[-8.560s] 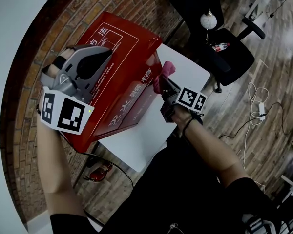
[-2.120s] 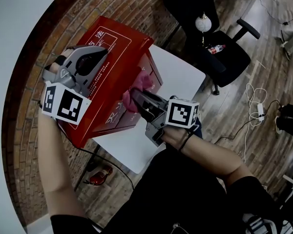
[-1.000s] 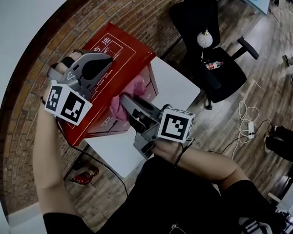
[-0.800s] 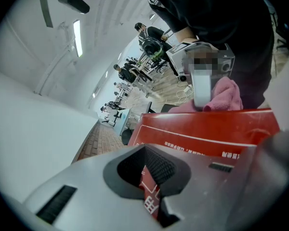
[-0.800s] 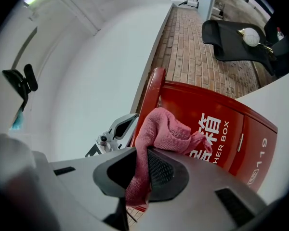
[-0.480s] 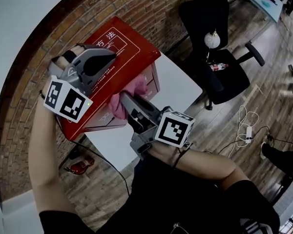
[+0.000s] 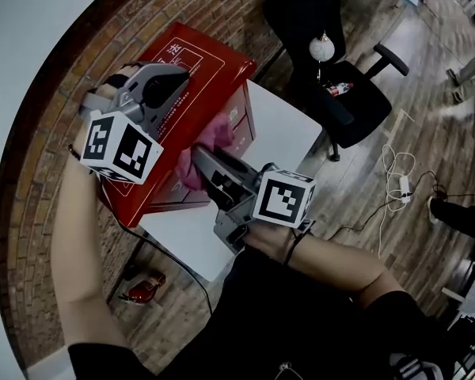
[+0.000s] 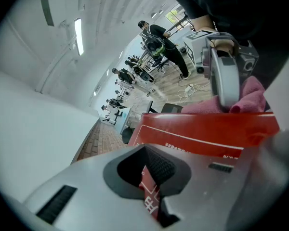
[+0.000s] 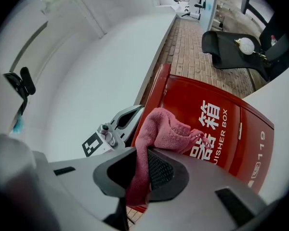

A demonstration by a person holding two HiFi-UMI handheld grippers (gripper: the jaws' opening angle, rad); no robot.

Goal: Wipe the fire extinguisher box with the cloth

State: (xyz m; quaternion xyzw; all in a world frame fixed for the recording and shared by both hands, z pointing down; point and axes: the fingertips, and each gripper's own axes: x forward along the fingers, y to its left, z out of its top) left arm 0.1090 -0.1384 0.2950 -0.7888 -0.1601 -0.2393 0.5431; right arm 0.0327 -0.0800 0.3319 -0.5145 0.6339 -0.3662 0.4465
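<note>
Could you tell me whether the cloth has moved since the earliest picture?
Yes: the cloth slid leftward along the front of the box, away from its right end.

Head camera sits high and looks steeply down over both arms, taking in left gripper [image 7: 182,76], right gripper [image 7: 199,158] and the whole red metal fire extinguisher box [image 7: 214,66]. Left gripper camera sits tight against the box's top, facing right. Right gripper camera is close on the lettered front. All three views share the box and the pink terry cloth [image 7: 214,137].
</note>
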